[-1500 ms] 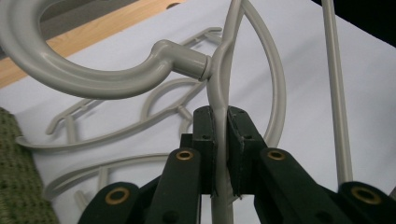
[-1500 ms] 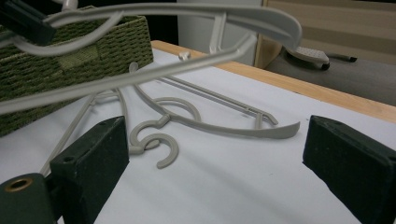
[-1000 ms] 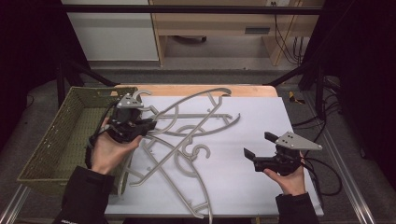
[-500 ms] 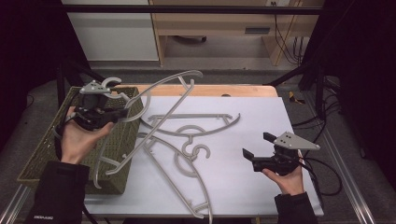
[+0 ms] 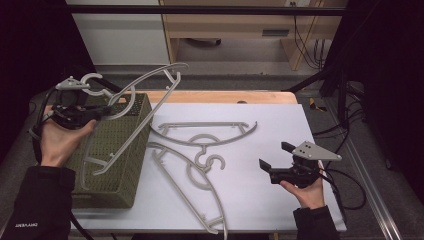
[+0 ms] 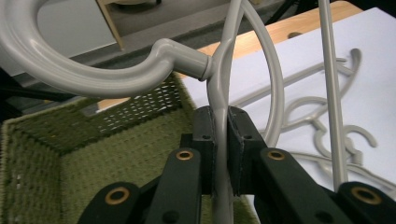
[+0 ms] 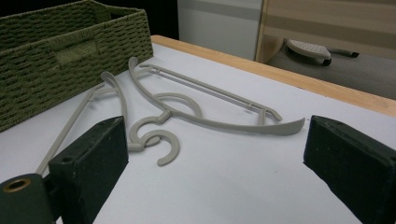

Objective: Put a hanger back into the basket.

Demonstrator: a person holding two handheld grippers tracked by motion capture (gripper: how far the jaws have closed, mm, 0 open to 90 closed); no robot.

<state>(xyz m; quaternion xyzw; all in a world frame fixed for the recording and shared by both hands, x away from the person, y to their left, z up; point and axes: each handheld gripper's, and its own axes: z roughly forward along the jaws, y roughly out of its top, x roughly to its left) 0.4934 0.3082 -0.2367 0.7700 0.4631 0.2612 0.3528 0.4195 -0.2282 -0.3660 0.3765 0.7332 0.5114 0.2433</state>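
Observation:
A grey plastic hanger (image 5: 150, 87) hangs tilted over the green woven basket (image 5: 120, 165) at the table's left edge. My left gripper (image 5: 107, 110) is shut on it just below the hook. In the left gripper view both pads pinch the hanger's neck (image 6: 219, 88), with the left gripper (image 6: 220, 123) above the basket's inside (image 6: 93, 154). Two more grey hangers (image 5: 210, 132) (image 5: 185, 185) lie overlapping on the white table. My right gripper (image 5: 276, 155) is open near the front right, and the right gripper (image 7: 215, 149) faces the lying hangers (image 7: 210, 116) with nothing between its jaws.
The white tabletop (image 5: 260, 120) has a wooden strip (image 5: 225, 96) along its far edge. In the right gripper view the basket (image 7: 60, 51) stands at the far left. Cables (image 5: 345, 170) trail off the right side. A cabinet and shelf stand behind the table.
My left gripper has carried the hanger left and upward, from above the pile on the table to above the basket. The right gripper has stayed where it was.

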